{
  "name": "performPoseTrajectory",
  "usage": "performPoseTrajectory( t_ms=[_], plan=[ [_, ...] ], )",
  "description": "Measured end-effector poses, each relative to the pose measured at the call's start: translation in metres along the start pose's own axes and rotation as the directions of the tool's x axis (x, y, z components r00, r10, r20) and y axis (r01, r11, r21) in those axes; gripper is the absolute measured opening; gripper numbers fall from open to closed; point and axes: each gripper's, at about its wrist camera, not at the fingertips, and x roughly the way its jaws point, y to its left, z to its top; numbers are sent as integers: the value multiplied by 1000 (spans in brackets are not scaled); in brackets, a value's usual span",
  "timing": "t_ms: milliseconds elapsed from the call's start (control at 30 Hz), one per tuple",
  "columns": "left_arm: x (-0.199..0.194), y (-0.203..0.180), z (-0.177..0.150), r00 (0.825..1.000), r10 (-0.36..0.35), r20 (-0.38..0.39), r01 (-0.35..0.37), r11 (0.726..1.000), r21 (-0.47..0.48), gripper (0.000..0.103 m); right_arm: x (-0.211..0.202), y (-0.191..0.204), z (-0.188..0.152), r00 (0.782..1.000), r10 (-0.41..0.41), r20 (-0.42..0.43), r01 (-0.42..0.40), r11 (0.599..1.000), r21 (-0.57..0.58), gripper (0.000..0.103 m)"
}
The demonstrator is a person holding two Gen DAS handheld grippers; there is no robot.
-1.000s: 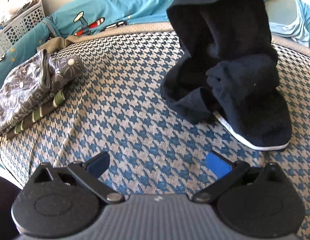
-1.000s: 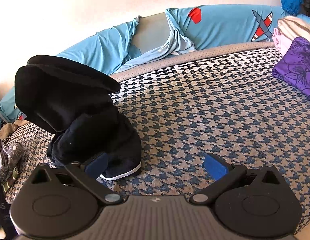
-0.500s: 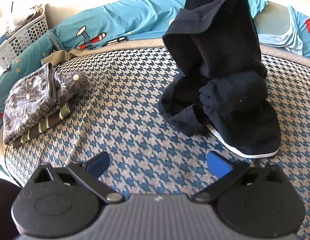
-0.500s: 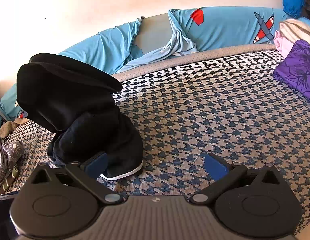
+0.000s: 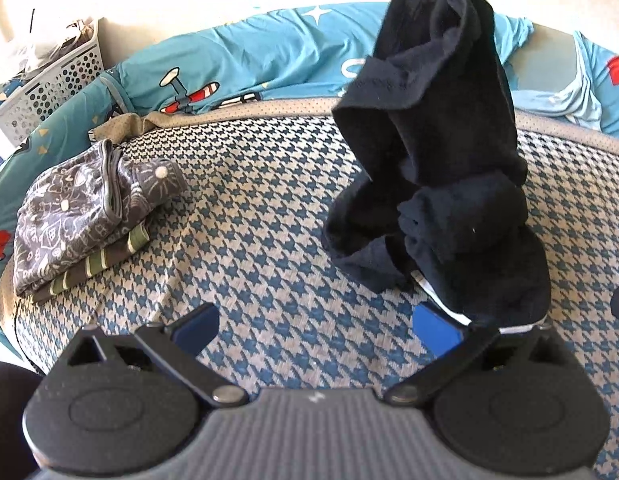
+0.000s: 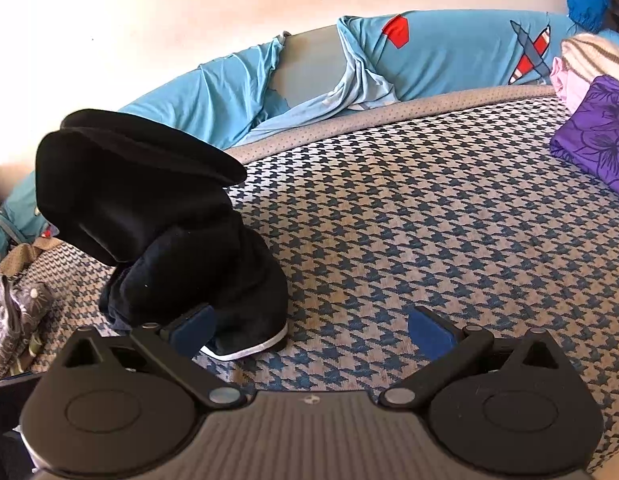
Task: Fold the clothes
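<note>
While the black garment stands heaped in the right half of the left wrist view, the left gripper sits at bottom centre with its jaws spread wide and nothing between them. Its blue pads frame bare houndstooth cover; the right-hand pad sits just at the garment's white-trimmed lower edge, and contact cannot be told.

Over in the right wrist view, the same garment rises in the left half of the frame, slumped into a tall dark mound on the cover. The right gripper is also wide open and holds nothing. Its left pad overlaps the garment's hem at lower left; whether it touches is unclear.

Now the containers: a white perforated basket stands at the upper left of the left wrist view, off the cover, with a jumble of pale items poking over its rim, too blurred to name.

At centre left of that view lies a folded stack, a grey patterned piece on top of a green striped one, well apart from the garment. A purple cloth lies at the right edge of the right wrist view, with a pale striped piece behind it. Blue bedding with aeroplane prints runs along the far edge.
</note>
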Motion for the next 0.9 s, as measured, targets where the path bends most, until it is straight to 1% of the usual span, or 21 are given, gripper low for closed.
performPoseTrajectory(
  t_ms=[233,400,533,667,800,900],
  plan=[
    [-2,13,5,1000,-12,10,12,999,-38,103,1,1,1,1000,22,7,-22,1000,-6,103],
    [-4,26,11,1000,-13,26,15,998,-54,103,0,1,3,998,62,21,-61,998,-21,103],
    [-2,37,21,999,-13,43,16,998,-62,103,-1,3,5,993,115,41,-113,993,-31,103],
    [1,47,32,998,-8,64,12,998,-69,103,1,14,6,983,178,46,-174,982,-71,103],
    [2,59,47,996,-15,87,22,996,-85,103,12,27,8,972,234,16,-231,967,-105,103],
    [-2,69,61,993,-33,113,46,992,-114,103,20,35,11,966,259,3,-257,959,-122,103]
  ],
)
